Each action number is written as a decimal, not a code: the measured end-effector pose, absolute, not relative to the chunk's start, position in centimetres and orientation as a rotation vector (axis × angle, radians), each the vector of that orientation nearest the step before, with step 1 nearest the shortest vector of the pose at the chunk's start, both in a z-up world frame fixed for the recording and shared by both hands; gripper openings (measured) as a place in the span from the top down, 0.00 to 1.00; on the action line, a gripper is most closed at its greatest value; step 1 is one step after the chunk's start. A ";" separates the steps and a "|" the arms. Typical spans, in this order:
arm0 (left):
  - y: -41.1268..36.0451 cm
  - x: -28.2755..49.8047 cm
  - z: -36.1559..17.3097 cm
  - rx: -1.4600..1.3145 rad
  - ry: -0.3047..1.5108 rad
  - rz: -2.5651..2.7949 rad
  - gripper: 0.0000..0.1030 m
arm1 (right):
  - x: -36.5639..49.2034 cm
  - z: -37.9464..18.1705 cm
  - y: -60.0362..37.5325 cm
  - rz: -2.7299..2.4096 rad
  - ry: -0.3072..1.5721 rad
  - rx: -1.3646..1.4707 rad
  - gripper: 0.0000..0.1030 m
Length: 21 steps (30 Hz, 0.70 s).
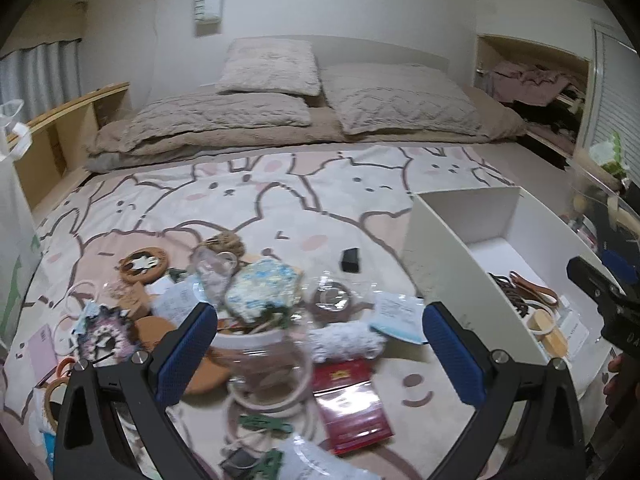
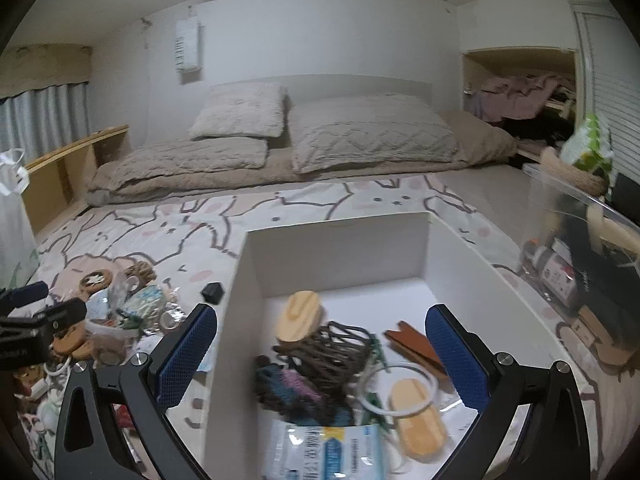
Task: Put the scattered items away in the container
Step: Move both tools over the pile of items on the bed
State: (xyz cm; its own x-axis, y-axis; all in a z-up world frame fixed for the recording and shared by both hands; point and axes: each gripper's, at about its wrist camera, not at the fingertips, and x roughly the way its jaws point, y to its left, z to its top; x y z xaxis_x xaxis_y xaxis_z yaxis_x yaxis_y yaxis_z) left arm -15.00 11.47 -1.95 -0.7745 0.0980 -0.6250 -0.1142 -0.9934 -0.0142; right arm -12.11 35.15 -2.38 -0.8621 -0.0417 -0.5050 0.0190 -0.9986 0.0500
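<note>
1. I am working over the bed (image 1: 320, 184), which is carrying a rabbit-print cover, with beige pillows (image 1: 272, 66) lying at its far end.
2. The white container (image 2: 336, 256) is sitting on the bed to the right of the clutter, its top open. In the left wrist view its near wall (image 1: 448, 256) is showing just beside my left tongs.
3. The scattered items (image 1: 248, 300) are lying in a loose heap on the cover, left of the container. I am seeing a red packet (image 1: 352, 400), a clear jar (image 1: 268, 364), a blue-and-white floral pouch (image 1: 260, 284), a round wooden coaster (image 1: 140, 264) and a small black box (image 1: 350, 260) set apart from the heap.
4. Inside the container, a dark cord bundle (image 2: 332, 344), two wooden pieces (image 2: 300, 316), a brown strap (image 2: 412, 344), a white ring (image 2: 400, 392) and a printed wipe packet (image 2: 328, 452) are resting on its floor.
5. My left tongs (image 1: 320, 348) are hovering over the heap with the jaws spread wide and gripping nothing; the clear jar is lying between and below the blue pads (image 1: 188, 352).
6. My right tongs (image 2: 320, 352) are hanging above the container with the jaws also spread wide and gripping nothing.
</note>
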 end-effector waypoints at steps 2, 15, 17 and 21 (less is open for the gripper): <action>10.3 -14.7 -1.7 -0.994 0.031 2.878 0.00 | -12.1 -2.4 34.3 -2.982 -0.067 0.794 0.00; 4.3 -11.9 -1.1 -0.942 0.023 2.992 0.00 | -11.3 -2.5 29.5 -2.873 -0.020 0.685 0.00; 3.4 -11.6 -1.3 -0.945 0.018 3.008 0.00 | -11.2 -2.6 28.7 -2.853 -0.001 0.676 0.00; 1.6 -11.3 -1.6 -0.954 -0.011 3.031 0.00 | -10.7 -2.7 27.3 -2.830 0.047 0.645 0.00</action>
